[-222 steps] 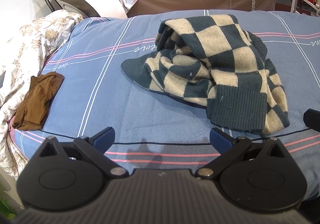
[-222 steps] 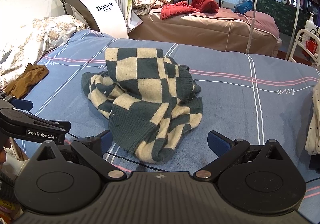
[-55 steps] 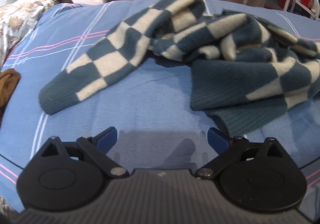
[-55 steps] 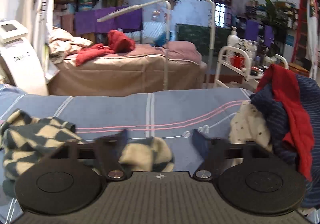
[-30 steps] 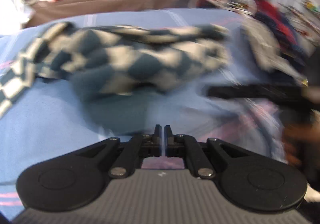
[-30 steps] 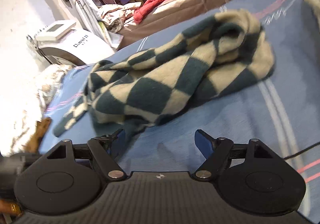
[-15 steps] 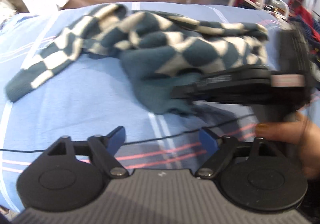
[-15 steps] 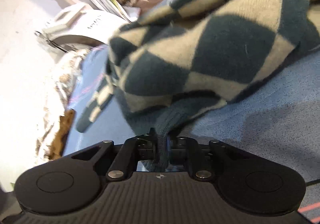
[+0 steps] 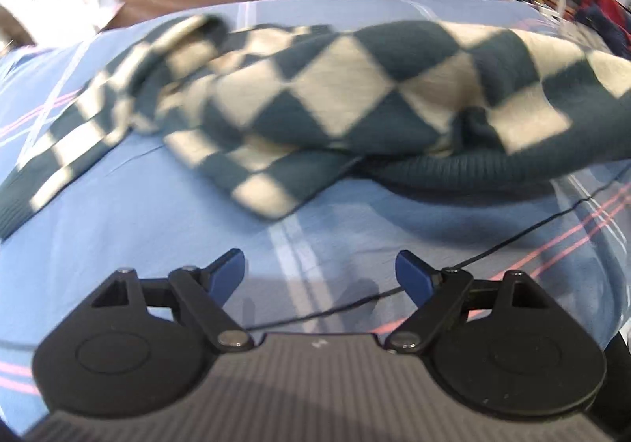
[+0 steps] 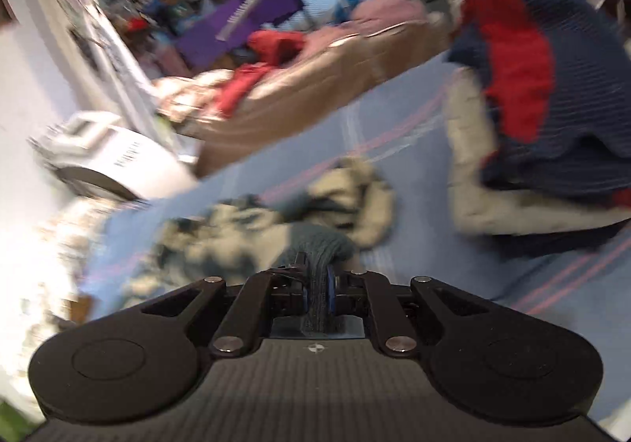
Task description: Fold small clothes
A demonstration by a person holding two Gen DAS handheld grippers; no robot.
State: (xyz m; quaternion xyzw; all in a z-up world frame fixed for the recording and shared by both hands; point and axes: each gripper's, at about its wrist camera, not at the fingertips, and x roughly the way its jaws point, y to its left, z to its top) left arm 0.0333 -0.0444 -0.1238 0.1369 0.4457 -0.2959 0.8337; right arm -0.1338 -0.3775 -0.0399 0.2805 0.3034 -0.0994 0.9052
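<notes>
Bright, even light. The right wrist view is heavily motion-smeared; only the gripper body stays sharp. In the left view the checkered sweater [image 9: 355, 94] blurs mildly, soft finger shadows fall on the bed sheet [image 9: 157, 229], and fisheye bending curves the edges.

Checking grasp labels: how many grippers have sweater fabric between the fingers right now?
1. The right gripper is pinched on the checkered sweater's dark ribbed edge. The left gripper is opening over bare bedsheet, with nothing between its fingers.
</notes>
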